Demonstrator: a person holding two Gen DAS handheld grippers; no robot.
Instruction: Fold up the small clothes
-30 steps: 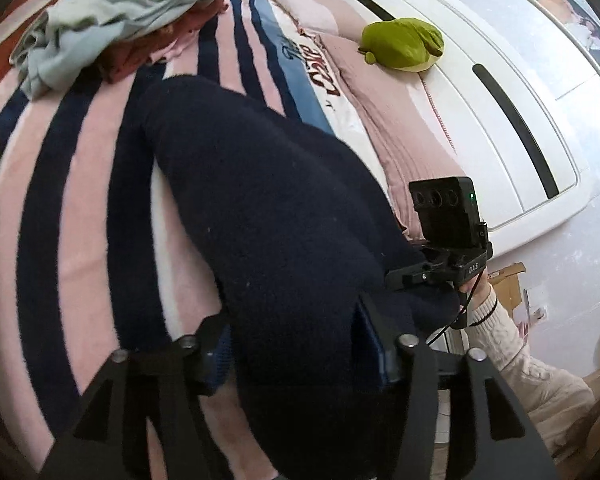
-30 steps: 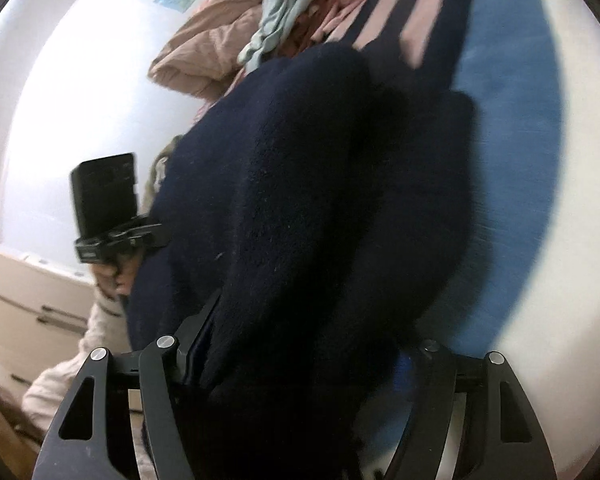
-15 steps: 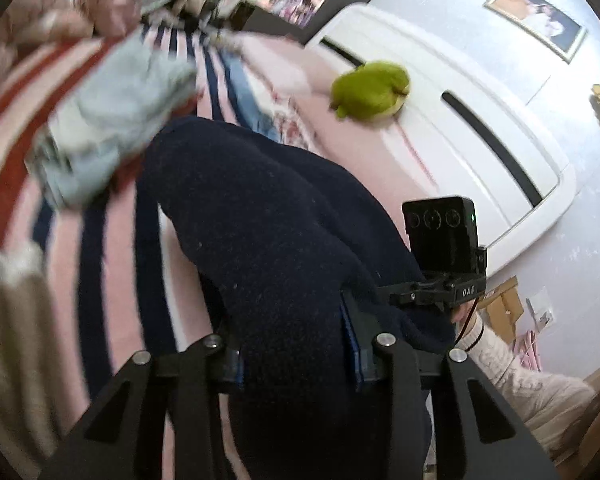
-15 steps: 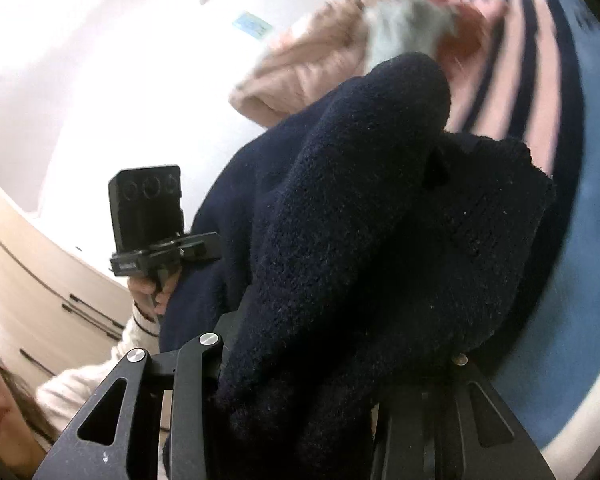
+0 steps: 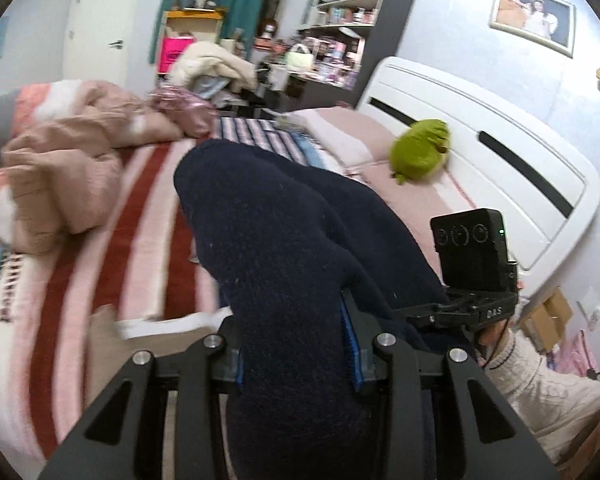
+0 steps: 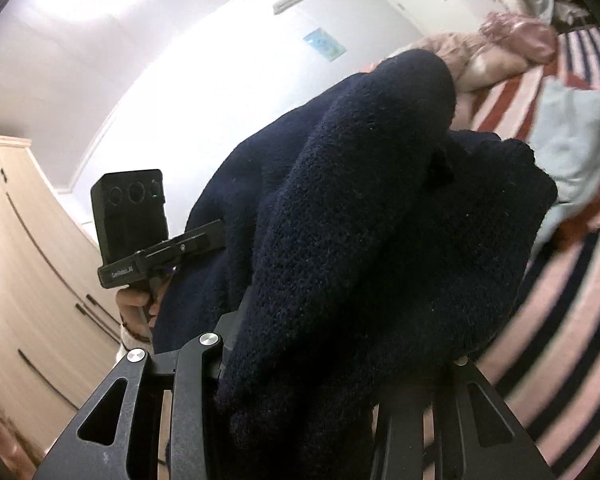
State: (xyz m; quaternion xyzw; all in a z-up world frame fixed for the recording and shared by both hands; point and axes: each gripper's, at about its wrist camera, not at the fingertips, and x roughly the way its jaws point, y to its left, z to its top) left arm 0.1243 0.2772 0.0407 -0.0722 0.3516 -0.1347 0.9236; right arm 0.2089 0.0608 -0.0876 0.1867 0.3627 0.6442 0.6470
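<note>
A dark navy knitted garment (image 5: 284,248) hangs in thick folds, lifted above the striped bed. My left gripper (image 5: 296,356) is shut on it, the cloth bulging between the blue-padded fingers (image 5: 350,352). In the right wrist view the same navy garment (image 6: 360,220) fills the middle, and my right gripper (image 6: 320,364) is shut on it; its right finger is mostly hidden by the knit. The right gripper's body (image 5: 470,268) shows in the left view, the left gripper's body (image 6: 140,224) in the right view.
The striped pink, red and navy blanket (image 5: 140,248) covers the bed. A crumpled pink quilt (image 5: 68,160) lies at the far left, a green plush (image 5: 420,152) by the white headboard (image 5: 500,140). A pale blue garment (image 6: 572,136) lies on the bed. A beige wardrobe (image 6: 24,280) stands at left.
Both grippers have risen with the navy garment, lifting it off the bed and tilting upward so the room now shows. Both stay shut on it.
</note>
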